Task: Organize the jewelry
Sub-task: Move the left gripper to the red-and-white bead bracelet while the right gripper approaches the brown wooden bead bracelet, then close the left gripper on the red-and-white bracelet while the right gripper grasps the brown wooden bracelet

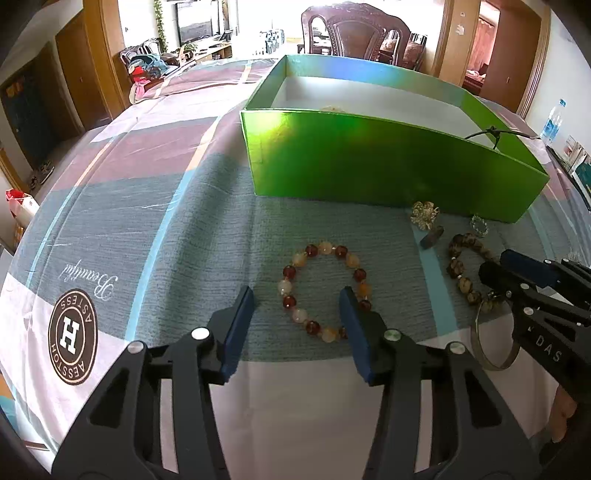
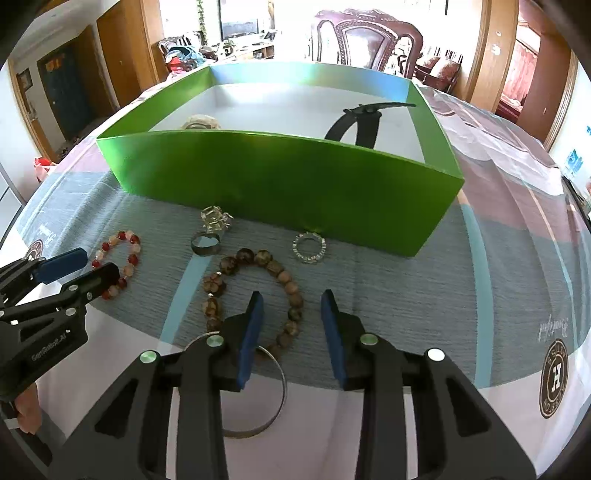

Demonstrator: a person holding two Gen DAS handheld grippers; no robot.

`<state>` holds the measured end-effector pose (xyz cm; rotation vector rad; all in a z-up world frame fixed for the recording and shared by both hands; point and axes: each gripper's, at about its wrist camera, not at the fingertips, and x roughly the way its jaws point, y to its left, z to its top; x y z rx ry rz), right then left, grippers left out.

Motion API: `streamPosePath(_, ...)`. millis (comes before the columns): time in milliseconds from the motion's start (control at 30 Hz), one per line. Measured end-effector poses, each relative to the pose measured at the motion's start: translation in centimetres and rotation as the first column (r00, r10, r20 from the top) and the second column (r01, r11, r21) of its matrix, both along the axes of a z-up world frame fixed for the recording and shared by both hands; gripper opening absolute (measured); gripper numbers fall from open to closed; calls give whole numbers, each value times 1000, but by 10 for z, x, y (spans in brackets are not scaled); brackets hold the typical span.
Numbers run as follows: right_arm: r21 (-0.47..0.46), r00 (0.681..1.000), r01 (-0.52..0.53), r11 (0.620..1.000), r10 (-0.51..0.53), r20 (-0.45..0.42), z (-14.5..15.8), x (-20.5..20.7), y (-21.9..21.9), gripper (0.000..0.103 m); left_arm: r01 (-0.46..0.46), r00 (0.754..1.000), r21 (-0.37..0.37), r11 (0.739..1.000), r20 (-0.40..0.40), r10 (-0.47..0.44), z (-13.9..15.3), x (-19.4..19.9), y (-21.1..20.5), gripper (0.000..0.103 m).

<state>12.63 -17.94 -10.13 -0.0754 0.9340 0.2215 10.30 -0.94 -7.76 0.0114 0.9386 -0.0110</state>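
A green box [image 1: 369, 162] [image 2: 280, 184] stands on the table; inside lie a black watch [image 2: 354, 125] and a pale piece [image 2: 201, 121]. In front of it lie a red-and-cream bead bracelet [image 1: 321, 288] [image 2: 118, 262], a brown bead bracelet [image 1: 461, 266] [image 2: 255, 291], a silver bangle [image 1: 493, 343] [image 2: 255, 398], a dark ring [image 1: 432, 236] [image 2: 205, 244], a sparkly ring [image 1: 479, 224] [image 2: 309, 248] and a silver ornament [image 1: 424, 214] [image 2: 216, 218]. My left gripper [image 1: 297, 299] is open, its jaws straddling the red bracelet's left side. My right gripper [image 2: 291, 301] is open over the brown bracelet.
A patterned cloth [image 1: 147, 221] covers the table. A carved wooden chair [image 1: 354, 33] stands behind the box. A water bottle [image 1: 552, 123] stands at the far right edge.
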Motion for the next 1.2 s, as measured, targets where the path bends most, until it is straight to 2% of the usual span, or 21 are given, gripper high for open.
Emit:
streamPosePath(67, -6, 1000, -23, 1000, 23, 5, 0, -2, 4, 20, 4, 1000, 2, 1000, 3, -4, 0, 1, 0, 46)
streamPosePath(133, -15, 999, -32, 999, 32, 12, 0, -4, 7, 18, 7, 1000, 4, 1000, 4, -8, 0, 0, -1, 46)
streamPosePath(367, -2, 1000, -29, 1000, 29, 11, 0, -4, 5, 19, 17, 1000, 7, 1000, 8, -17, 0, 0, -3, 50)
streamPosePath(500, -7, 999, -31, 999, 31, 13, 0, -4, 5, 18, 36, 999, 5, 999, 8, -36, 0, 2, -6, 58)
streamPosePath(900, -5, 999, -36, 999, 36, 18, -1, -4, 5, 19, 55, 998, 0, 998, 11, -55, -1, 4, -6, 65)
streamPosePath(1067, -13, 999, -39, 999, 39, 26, -1, -5, 6, 19, 51, 999, 0, 999, 14, -51, -2, 5, -5, 63)
streamPosePath(1167, -11, 999, -46, 999, 46, 27, -1, -6, 7, 15, 46, 999, -1, 999, 18, -46, -1, 4, -4, 49)
streamPosePath(1200, -8, 998, -50, 999, 50, 26, -1, -7, 8, 13, 43, 999, -1, 999, 20, -43, 0, 4, -3, 41)
